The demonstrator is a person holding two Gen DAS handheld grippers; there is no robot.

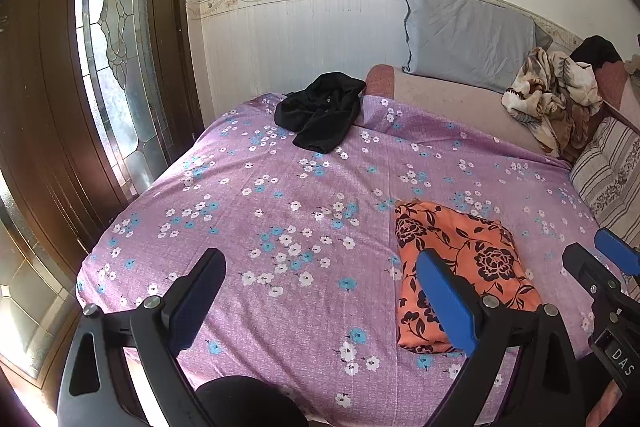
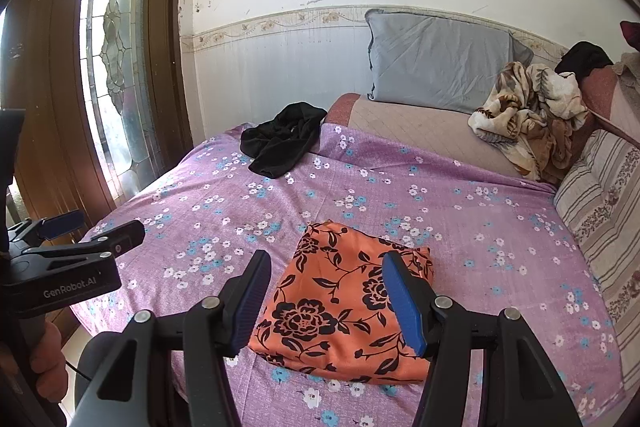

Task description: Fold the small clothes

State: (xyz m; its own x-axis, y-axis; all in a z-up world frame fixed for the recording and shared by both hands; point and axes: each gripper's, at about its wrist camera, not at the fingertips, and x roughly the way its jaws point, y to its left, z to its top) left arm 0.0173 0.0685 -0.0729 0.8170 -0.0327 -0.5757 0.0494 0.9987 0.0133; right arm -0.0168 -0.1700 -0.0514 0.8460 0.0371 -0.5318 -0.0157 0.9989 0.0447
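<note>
Purple flowered bedsheet (image 2: 460, 211) is being covered nearest by a folded orange cloth (image 2: 340, 307), over which both the right gripper (image 2: 326, 301) and left gripper (image 1: 320, 301) are being held wide open, empty; farther back, crumpled black clothes (image 2: 280, 143) are lying.

- Your left gripper (image 1: 320, 291) is level, jaws spread wide, holding nothing.
- Your right gripper (image 2: 326, 297) is likewise wide apart and unloaded.

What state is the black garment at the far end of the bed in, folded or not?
Not folded. The black garment lies crumpled in a loose heap on the purple floral sheet, unlike the orange floral cloth, which sits as a neat folded rectangle.
</note>
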